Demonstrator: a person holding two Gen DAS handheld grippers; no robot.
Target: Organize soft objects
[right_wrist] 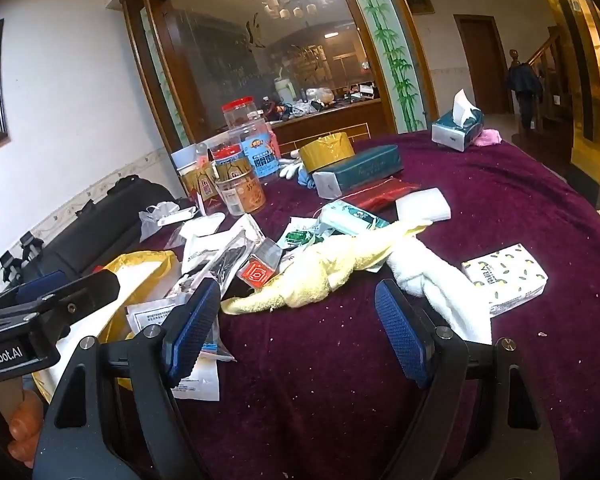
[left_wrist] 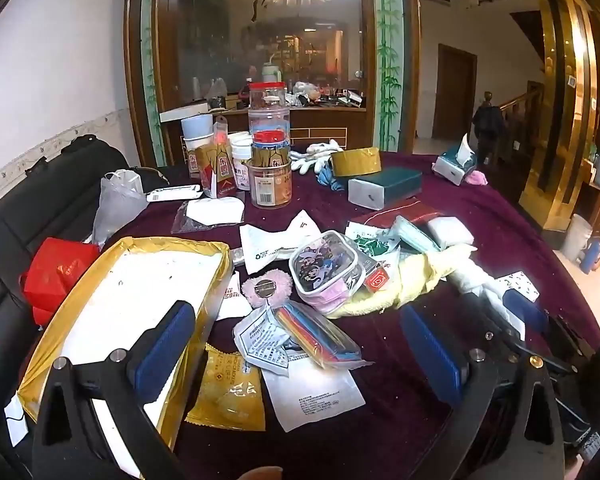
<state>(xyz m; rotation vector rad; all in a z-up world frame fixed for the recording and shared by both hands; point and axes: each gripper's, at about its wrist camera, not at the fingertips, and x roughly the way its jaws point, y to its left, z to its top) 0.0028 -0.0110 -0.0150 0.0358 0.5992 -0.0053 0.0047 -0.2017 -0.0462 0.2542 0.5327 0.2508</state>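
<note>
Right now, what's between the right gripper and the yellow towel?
Only bare purple tablecloth, seen in the right wrist view between the gripper and towel.

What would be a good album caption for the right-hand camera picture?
Open right gripper hovers over a cluttered purple tablecloth, facing a yellow towel and white towel.

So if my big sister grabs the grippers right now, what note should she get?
Left gripper: open, holding nothing, above the packets beside the gold tray.
Right gripper: open, holding nothing, over bare purple tablecloth.
Soft things: the yellow towel and white towel lie tangled just ahead of the right gripper; the pink fluffy pad sits by the tray; the white gloves are far back near the jars.
Done: nothing looks sorted; the tray holds no soft things.
Left: pick up each soft thing and gather them together, probably in the tray.
</note>
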